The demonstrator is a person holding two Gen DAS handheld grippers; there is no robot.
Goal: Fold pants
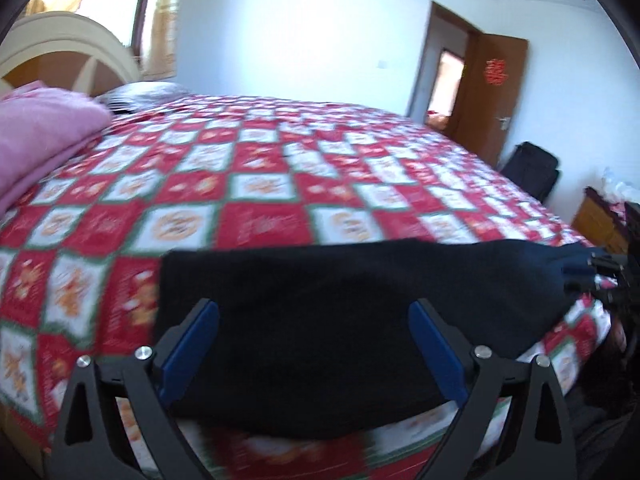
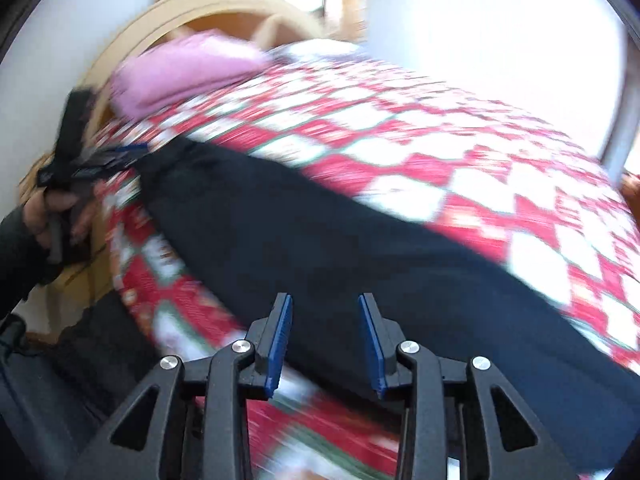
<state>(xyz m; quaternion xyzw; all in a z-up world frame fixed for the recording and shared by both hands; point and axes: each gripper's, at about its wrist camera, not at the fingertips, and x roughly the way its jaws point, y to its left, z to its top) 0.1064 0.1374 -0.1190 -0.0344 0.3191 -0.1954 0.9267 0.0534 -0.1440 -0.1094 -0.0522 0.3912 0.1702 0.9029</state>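
The black pants (image 1: 320, 320) lie lengthwise along the bed's (image 1: 260, 184) near edge, between the spread left gripper (image 1: 314, 344) and right gripper (image 2: 325, 340), also spread.

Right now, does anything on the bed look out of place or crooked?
Nothing looks damaged or spilled. The black pants lie along the near edge of the checked bedspread, and a pink blanket sits by the headboard. Both pictures are blurred, so small creases cannot be judged.
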